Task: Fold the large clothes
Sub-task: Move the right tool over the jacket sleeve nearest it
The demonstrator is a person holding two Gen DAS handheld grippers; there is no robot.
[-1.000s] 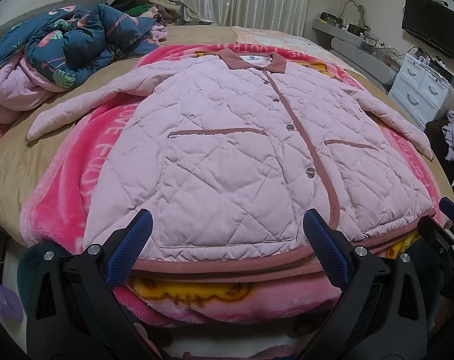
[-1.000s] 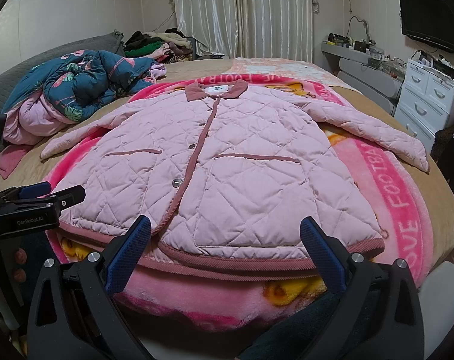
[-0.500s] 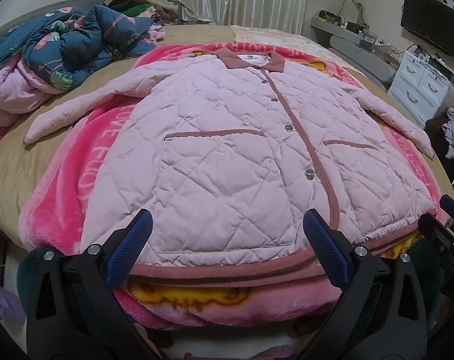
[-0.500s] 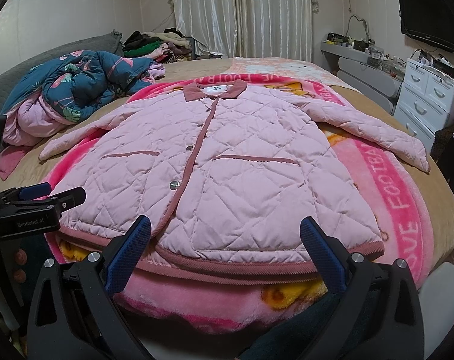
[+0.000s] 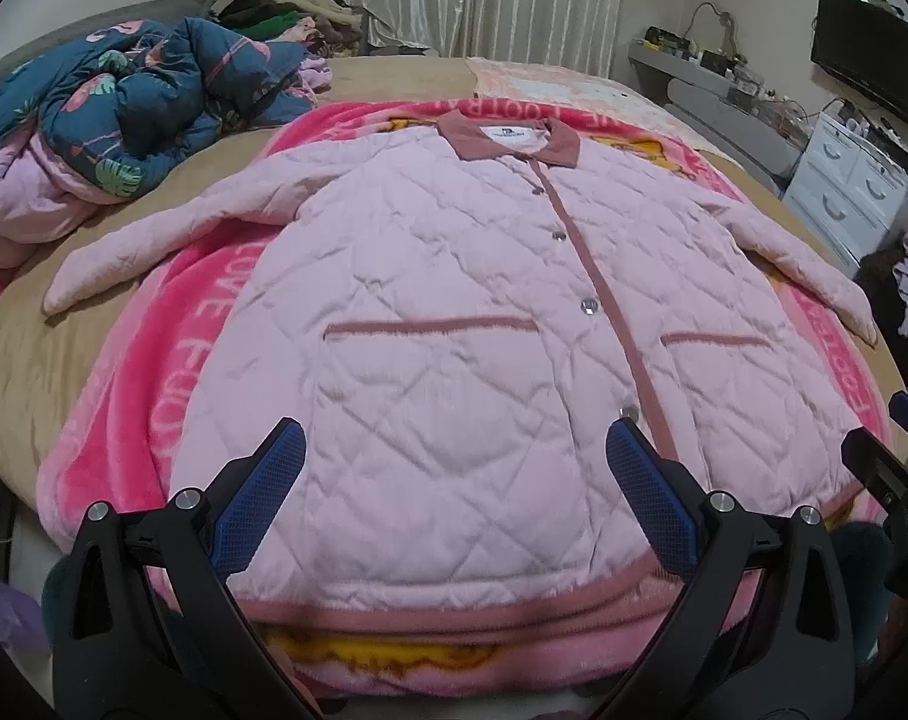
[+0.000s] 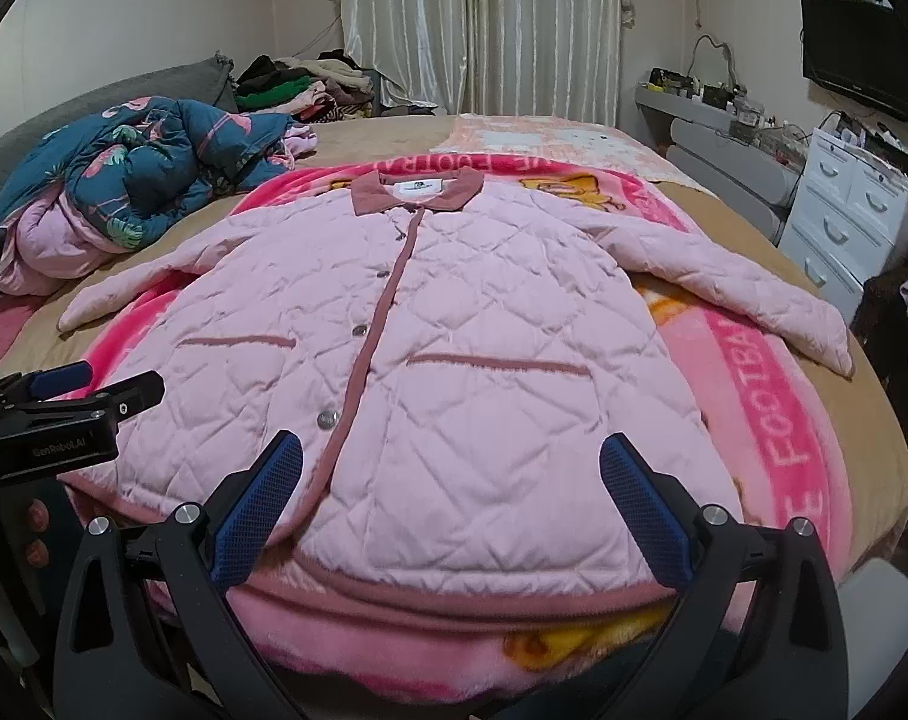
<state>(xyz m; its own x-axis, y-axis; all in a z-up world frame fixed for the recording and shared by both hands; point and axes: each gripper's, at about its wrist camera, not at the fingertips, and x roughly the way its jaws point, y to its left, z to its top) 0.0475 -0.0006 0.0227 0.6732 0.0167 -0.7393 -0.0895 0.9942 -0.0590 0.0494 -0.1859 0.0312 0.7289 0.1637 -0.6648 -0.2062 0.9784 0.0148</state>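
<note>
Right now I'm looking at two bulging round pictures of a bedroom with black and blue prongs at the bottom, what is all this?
Nothing here is a robot arm. A person holds one two-finger gripper in each hand, and a fisheye camera on each looks forward along its fingers, which bends the room round. One picture comes from the left gripper, the other from the right gripper. The prongs are the fingers with blue pads. Both stand wide open, holding nothing, near the hem of a pink quilted jacket. It lies buttoned and flat, sleeves spread, on a pink fleece blanket on the bed. A crumpled blue flamingo-print duvet sits off to the left.
</note>
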